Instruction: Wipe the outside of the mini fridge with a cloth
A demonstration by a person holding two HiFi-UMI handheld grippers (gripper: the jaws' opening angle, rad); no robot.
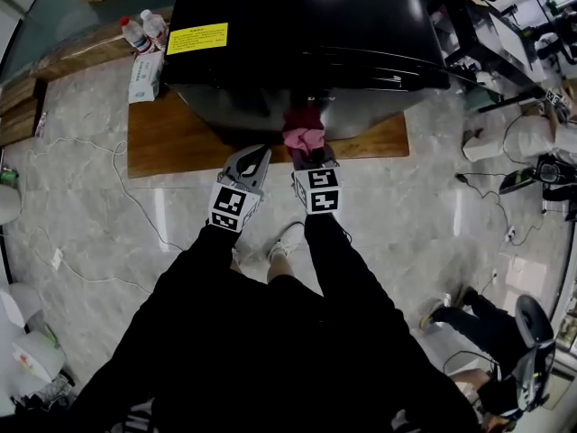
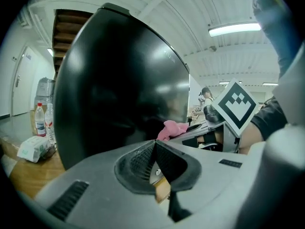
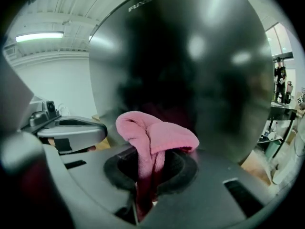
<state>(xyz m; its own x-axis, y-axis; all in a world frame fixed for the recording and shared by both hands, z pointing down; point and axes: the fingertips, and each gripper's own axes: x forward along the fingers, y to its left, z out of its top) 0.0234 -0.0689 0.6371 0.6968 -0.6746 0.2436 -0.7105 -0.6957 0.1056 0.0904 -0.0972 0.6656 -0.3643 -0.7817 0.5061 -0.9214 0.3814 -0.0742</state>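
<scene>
The right gripper [image 1: 306, 154] is clenched on a pink cloth [image 1: 304, 136]. In the right gripper view its jaws pinch the lower part of the cloth between them, and the rest bunches up above the tips in a soft folded lump. That lump faces the glossy dark front of the mini fridge [image 1: 297, 34]. A reddish reflection shows in the door just behind it, so the cloth looks pressed against the front low down, though actual contact is hard to confirm from these angles.

The left gripper [image 1: 258, 157] is closed on nothing. In the left gripper view its ribbed pads meet at the tips with no object between them. It hangs just beside the right gripper, on the person's left, pointing at the same front face of the fridge but apart from it.

The black fridge stands on a wooden board [image 1: 180, 142] laid on a pale marble floor [image 1: 108, 233]. A yellow label [image 1: 197, 38] sits on its top near the left edge. To the left of the fridge, two water bottles [image 1: 144, 32] stand at the back corner of the board, with a tissue pack [image 1: 147, 75] just in front of them.
</scene>
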